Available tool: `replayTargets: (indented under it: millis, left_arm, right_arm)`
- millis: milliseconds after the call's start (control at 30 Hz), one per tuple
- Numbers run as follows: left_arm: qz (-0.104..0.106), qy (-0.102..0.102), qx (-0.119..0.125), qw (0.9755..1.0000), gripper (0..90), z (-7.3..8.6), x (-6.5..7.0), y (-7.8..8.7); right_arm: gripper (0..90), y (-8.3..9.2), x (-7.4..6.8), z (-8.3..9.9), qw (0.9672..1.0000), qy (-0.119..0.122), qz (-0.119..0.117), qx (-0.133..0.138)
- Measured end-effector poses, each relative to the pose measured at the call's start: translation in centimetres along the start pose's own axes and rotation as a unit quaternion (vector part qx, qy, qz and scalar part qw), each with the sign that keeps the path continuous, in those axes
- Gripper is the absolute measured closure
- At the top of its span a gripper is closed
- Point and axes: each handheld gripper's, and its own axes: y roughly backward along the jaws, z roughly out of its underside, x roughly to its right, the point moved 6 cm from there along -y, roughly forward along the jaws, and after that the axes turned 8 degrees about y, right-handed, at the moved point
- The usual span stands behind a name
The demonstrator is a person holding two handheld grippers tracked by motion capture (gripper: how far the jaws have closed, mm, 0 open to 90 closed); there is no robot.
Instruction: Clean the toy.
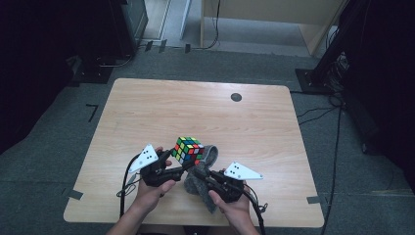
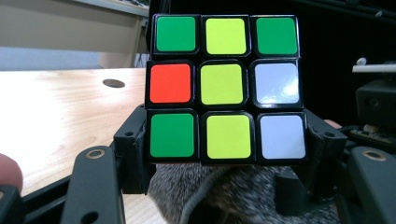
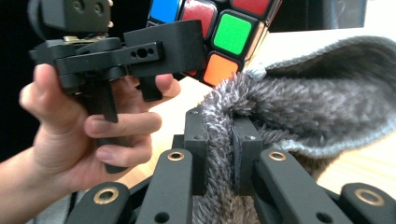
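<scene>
Two grippers are working above the table's (image 1: 147, 107) near edge: the left gripper (image 2: 226, 144) is clamping the rigid, slick-faced puzzle cube (image 2: 226, 88) by opposite sides, while the right gripper (image 3: 223, 149) is pinching the soft, limp grey cloth (image 3: 317, 107) just beneath it.

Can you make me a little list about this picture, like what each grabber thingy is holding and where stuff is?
Left gripper: shut on the puzzle cube, jaws on its two sides
Cube face toward the left gripper view: green, yellow, white and one red sticker
Right gripper: shut on a fold of the grey cloth
Cloth: fuzzy, bunched just below the cube
Table: light wood, with a dark round hole near the far edge
</scene>
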Motion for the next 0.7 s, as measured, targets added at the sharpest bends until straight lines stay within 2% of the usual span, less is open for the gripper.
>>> replayTargets:
  millis: [133,233,300,367,400,500,567,633,700]
  left_arm:
    - [0.008,0.010,0.008,0.9999,34.2,-0.2,0.2,0.0]
    - [0.009,-0.009,-0.004,0.9999,34.1,0.3,0.7,-0.3]
    - [0.006,-0.013,-0.003,0.9999,34.2,0.3,0.7,-0.3]
    - [0.009,-0.006,0.002,0.9999,34.2,0.0,0.5,-0.1]
    - [0.007,-0.011,0.002,0.9999,34.2,-0.1,0.3,0.1]
    - [0.001,-0.010,0.003,0.9999,34.2,-0.3,0.0,0.3]
    - [0.002,-0.014,0.003,0.9999,34.3,-0.3,-0.1,0.3]
    - [0.003,-0.033,-0.004,0.9994,34.3,-0.1,0.1,0.3]
    - [0.004,-0.065,-0.016,0.9978,34.2,0.4,0.4,0.1]
  right_arm:
    - [80.9,-0.6,-0.5,0.5,0.9995,-0.005,-0.025,-0.019]
    - [80.9,-1.0,-1.2,0.6,0.9992,0.011,-0.029,-0.024]
    - [81.1,-0.7,-1.0,0.2,0.9995,0.018,-0.019,-0.016]
    - [81.3,-0.2,-0.4,0.0,0.9999,0.013,-0.007,-0.008]
    - [81.5,0.0,0.0,0.0,0.9999,0.011,0.004,-0.007]
    - [81.9,0.8,1.5,-0.3,0.9993,-0.011,0.035,0.010]
    - [82.0,1.4,2.1,-0.7,0.9985,-0.010,0.049,0.021]
    - [82.1,2.2,2.6,-1.3,0.9974,-0.014,0.058,0.039]
    - [82.1,3.1,2.9,-2.2,0.9960,-0.018,0.066,0.058]
